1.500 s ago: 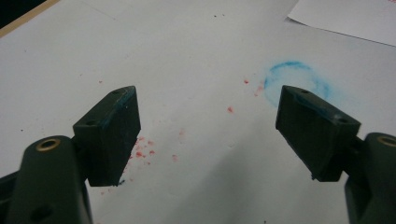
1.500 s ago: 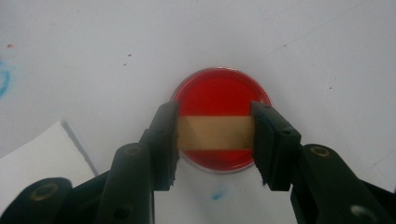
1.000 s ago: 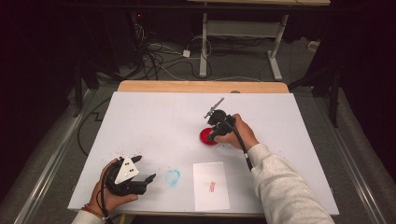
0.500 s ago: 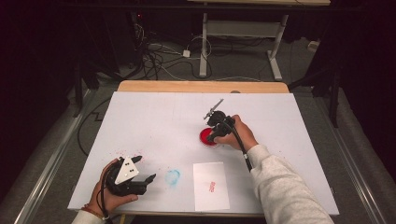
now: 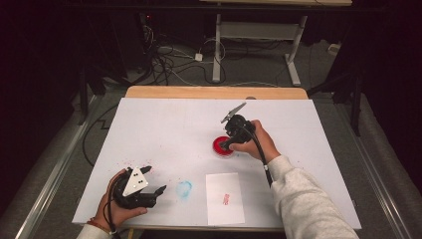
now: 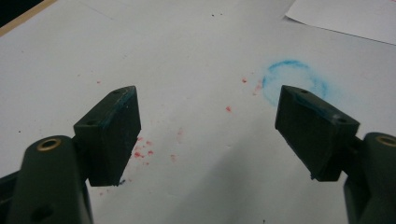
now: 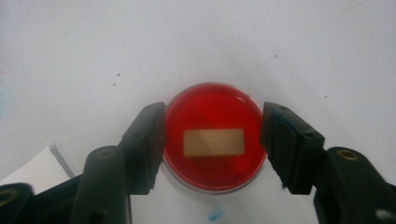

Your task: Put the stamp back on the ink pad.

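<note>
A round red case (image 5: 222, 146) with a tan rectangular label (image 7: 214, 142) lies flat on the white table, right of centre. My right gripper (image 5: 226, 145) points down at it. In the right gripper view the red case (image 7: 212, 107) sits between the two black jaws, which press on its left and right sides, so my right gripper (image 7: 214, 116) is shut on it. Near the front left corner my left gripper (image 5: 155, 180) rests low in the person's hand. Its jaws stand wide open over bare table with nothing between them, as the left gripper (image 6: 208, 100) view shows.
A white paper sheet (image 5: 225, 198) bearing a small red stamp mark lies at the front edge. A faint blue ring stain (image 5: 184, 188) (image 6: 292, 81) and red specks mark the table (image 5: 164, 129) near the left gripper. Cables and desk legs lie beyond the far edge.
</note>
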Available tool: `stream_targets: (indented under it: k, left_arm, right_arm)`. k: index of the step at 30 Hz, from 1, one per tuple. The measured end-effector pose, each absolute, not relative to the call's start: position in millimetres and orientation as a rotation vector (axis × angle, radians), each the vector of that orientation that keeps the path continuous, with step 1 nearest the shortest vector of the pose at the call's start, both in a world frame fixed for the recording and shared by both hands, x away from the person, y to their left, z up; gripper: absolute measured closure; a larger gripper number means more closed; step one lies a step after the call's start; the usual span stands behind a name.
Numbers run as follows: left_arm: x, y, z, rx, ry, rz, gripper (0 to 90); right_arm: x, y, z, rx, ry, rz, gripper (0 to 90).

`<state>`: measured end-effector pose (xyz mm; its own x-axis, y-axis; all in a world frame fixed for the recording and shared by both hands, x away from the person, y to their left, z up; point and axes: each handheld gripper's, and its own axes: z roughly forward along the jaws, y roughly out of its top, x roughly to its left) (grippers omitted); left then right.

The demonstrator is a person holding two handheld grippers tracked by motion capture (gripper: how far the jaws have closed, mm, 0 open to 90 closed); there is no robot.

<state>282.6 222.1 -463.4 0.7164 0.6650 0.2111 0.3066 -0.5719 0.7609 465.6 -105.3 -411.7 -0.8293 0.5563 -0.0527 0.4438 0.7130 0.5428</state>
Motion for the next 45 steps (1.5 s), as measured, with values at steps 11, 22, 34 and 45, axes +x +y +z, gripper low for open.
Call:
stream_targets:
  k: [11,22,34,45]
  left_arm:
    - [282,222,-463,2.189,0.739,0.636,21.7]
    - [282,222,-463,2.190,0.742,0.640,21.7]
    - [282,221,-463,2.193,0.747,0.633,21.6]
    - [282,221,-462,2.187,0.742,0.644,21.6]
  right_arm:
    - [446,-116,-385,0.725,2.549,0.889,35.2]
    - [419,-131,-371,0.673,2.388,1.003,31.3]
    - [388,-156,-366,0.628,2.230,1.118,27.5]
    - [360,-171,-369,0.575,2.139,1.145,23.1]
